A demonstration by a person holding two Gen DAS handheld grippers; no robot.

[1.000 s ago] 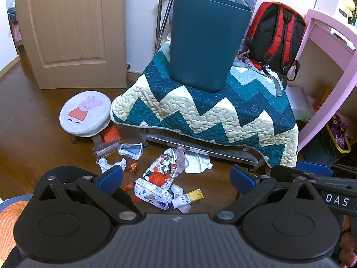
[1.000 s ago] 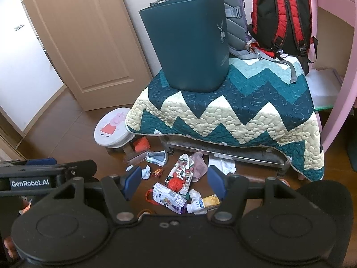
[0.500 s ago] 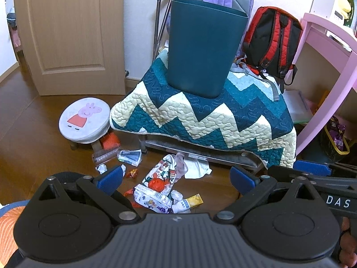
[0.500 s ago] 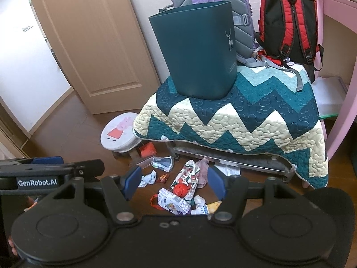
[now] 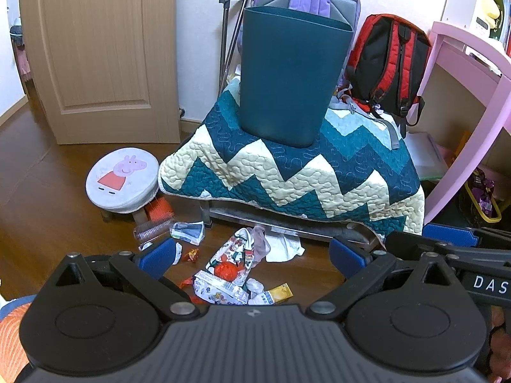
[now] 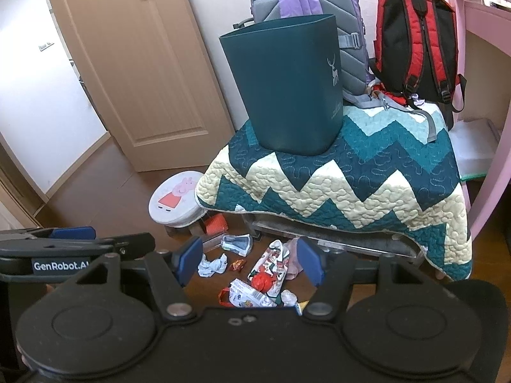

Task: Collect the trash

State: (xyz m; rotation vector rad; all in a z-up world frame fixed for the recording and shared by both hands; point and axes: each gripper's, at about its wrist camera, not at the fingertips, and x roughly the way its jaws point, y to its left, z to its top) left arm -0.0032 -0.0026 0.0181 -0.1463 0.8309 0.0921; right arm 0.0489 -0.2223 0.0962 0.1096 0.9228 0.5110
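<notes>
While I hold both claws above the brown wooden floor (image 5: 48,191), my left claw (image 5: 252,255) and my right claw (image 6: 250,260) each gape wide with nothing between the blue pads. From left to right I see a round white stool with a pink pig print (image 5: 123,180), then the scattered heap of wrappers, tissues and cartons (image 5: 236,274) lying on the floor in front of the low table draped in a teal-and-cream zigzag quilt (image 5: 303,175). A tall dark teal plastic bin (image 5: 290,76) stands upright on that quilt, with a purple-and-grey backpack (image 6: 306,3) behind it and a red-and-black backpack (image 6: 415,41) further right.

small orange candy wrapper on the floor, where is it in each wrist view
Left wrist: candy wrapper lower left of centre, beside the left blue fingertip.
Right wrist: candy wrapper low centre, between the fingertips.
Shared landmark: teal bin on the zigzag quilt.
</notes>
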